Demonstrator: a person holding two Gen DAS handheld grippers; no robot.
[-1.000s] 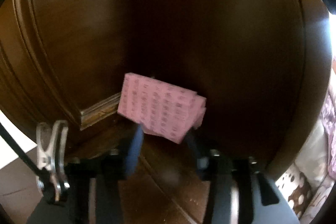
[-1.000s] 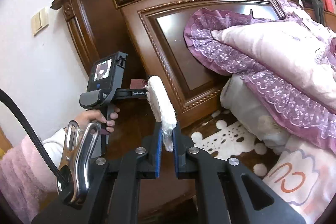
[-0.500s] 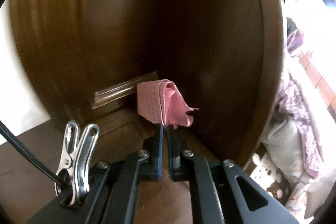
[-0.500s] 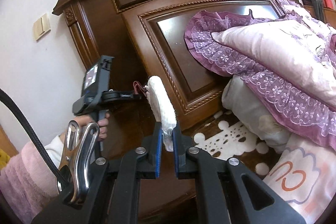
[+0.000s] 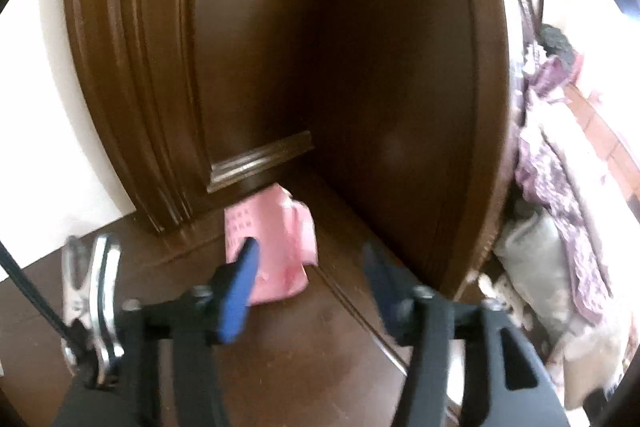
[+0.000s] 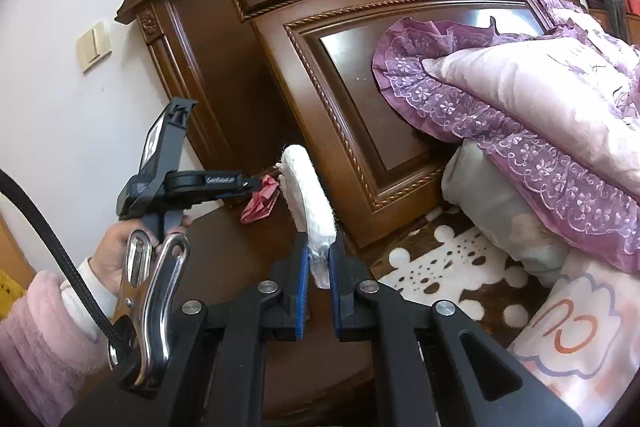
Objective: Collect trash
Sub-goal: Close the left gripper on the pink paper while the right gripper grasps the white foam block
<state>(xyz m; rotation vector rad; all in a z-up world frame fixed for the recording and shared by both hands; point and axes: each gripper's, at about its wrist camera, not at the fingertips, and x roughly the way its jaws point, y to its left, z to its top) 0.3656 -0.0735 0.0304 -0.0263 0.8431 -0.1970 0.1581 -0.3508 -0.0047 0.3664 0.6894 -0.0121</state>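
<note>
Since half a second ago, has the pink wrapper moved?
Yes. The pink wrapper has dropped from the opening left gripper onto the wooden top, below the moulding.

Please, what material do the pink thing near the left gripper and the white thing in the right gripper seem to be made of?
The pink wrapper looks like thin printed paper or plastic film: it is crumpled, folded, with small printed marks. Which of the two, I cannot tell. The white wad looks like soft tissue or cotton: matte, with a fuzzy, fibrous edge. The nightstand under the wrapper looks like dark varnished wood, slightly glossy.
</note>
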